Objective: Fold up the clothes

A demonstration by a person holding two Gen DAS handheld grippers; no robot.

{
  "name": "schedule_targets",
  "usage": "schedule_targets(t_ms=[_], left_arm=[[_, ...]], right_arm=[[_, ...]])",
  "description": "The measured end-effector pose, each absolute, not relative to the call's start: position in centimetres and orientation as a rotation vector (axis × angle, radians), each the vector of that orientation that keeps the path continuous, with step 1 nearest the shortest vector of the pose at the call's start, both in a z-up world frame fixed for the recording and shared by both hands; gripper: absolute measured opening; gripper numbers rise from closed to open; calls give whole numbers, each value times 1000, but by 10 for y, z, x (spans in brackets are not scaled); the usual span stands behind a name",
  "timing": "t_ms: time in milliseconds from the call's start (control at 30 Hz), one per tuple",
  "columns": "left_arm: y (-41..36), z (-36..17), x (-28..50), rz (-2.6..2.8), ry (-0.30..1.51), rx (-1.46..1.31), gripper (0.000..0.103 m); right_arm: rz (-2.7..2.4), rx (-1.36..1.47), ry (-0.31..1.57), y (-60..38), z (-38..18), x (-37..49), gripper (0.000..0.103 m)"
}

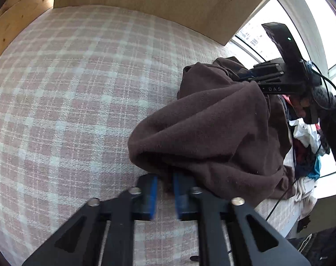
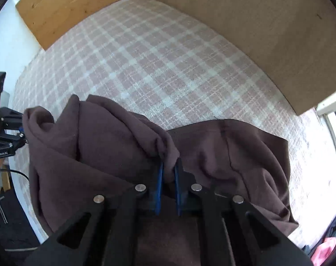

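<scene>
Two wrist-cam views over a bed w/ a pink-and-white plaid sheet (image 1: 68,93). A brown garment (image 1: 212,133), soft fleece-like fabric, is bunching up in a heap over the sheet, nearer the window side, not yet laid flat.

Left gripper (image 1: 165,190): blue pads are standing nearly together, w/ a bit of the garment's lower edge pinched between them; the fabric is draping up and away from the tips. Right gripper (image 2: 169,177): blue pads are also nearly together, clamping a fold of the garment (image 2: 128,137) near its middle. In the left view the right gripper (image 1: 252,77) is showing at the far top of the heap, tips buried in cloth. In the right view the left tool is peeking in at the far left edge, beside a rolled hem or cuff.

A wooden headboard (image 2: 63,2) and a tan panel (image 2: 256,26) are bordering the bed. A pile of mixed clothes (image 1: 305,137) is waiting by the window.

Step, as I judge it: pick-up and spreading, before any fold. Next move prob. calls for lifting both grips, pulling them apart to open the garment, then laying it flat on the bare sheet. Risk: grips look to be on inner folds, not corners, so a re-grip may be needed.
</scene>
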State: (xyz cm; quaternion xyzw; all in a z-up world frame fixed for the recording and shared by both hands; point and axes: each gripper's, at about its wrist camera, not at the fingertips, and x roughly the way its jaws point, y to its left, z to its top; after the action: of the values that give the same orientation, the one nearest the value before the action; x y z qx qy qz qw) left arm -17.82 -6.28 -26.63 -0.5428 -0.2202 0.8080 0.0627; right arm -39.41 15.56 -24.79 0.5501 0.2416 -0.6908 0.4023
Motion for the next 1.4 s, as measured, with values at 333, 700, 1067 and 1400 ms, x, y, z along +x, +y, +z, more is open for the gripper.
schedule_targets(t_ms=[333, 700, 1067, 1400], left_arm=[[-83, -108, -184, 2598, -593, -1168, 5], [-52, 37, -159, 2680, -129, -834, 5], [-42, -217, -145, 2278, -277, -1656, 6], [-47, -187, -133, 2351, -123, -1577, 25]], right_arm=[[-2208, 980, 140, 261, -34, -364, 8], [-2417, 797, -58, 354, 96, -236, 8], [-2369, 1835, -274, 437, -231, -207, 9], [-2450, 1476, 411, 366, -131, -227, 45]])
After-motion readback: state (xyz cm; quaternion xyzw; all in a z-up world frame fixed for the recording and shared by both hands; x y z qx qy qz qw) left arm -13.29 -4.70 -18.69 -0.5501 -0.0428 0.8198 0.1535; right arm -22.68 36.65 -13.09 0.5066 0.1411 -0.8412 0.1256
